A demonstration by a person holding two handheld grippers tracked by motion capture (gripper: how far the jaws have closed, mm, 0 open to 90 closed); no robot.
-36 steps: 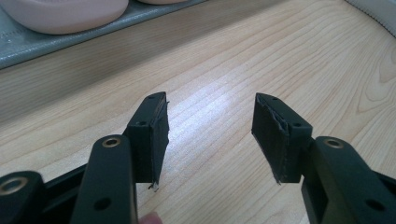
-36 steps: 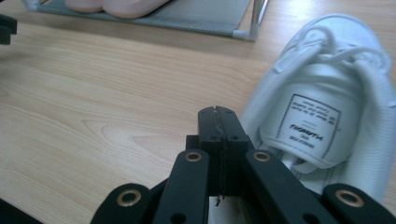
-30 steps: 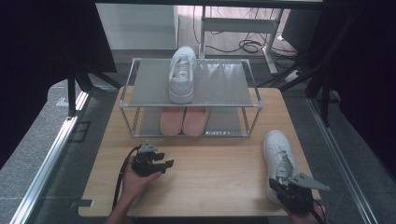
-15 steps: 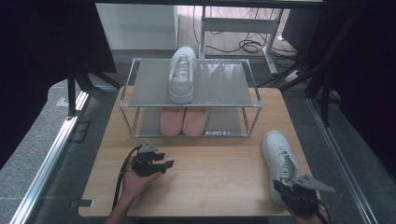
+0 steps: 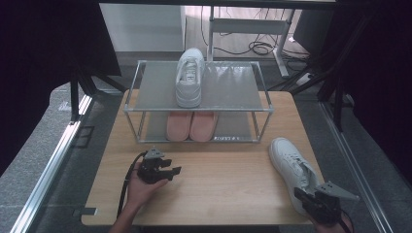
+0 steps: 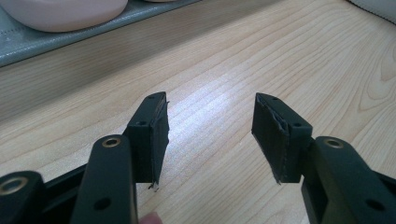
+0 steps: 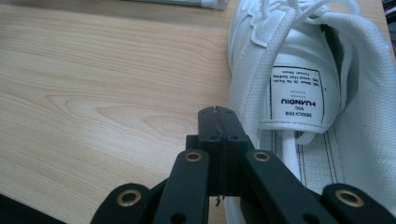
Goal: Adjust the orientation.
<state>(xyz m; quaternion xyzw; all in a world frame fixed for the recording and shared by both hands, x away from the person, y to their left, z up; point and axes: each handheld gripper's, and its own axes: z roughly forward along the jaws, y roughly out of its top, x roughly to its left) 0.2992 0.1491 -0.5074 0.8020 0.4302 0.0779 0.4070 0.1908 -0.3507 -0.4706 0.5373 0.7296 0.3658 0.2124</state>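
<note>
Pairing step, by the look of it. Loose white sneaker (image 5: 291,170) lies on table (image 5: 223,189) right of rack (image 5: 199,99). Right claw (image 7: 218,122) pressed together, empty, at its heel; left claw (image 6: 210,135) spread, idle. Next: part jaws, pinch heel collar.

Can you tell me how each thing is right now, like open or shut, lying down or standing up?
left gripper: open, nothing between its jaws.
right gripper: shut, empty, beside the shoe's heel.
white shoe on the table: upright on its sole, laced.
white shoe on the rack: upright, on the top shelf.
pink shoes: side by side on the lower shelf.
</note>
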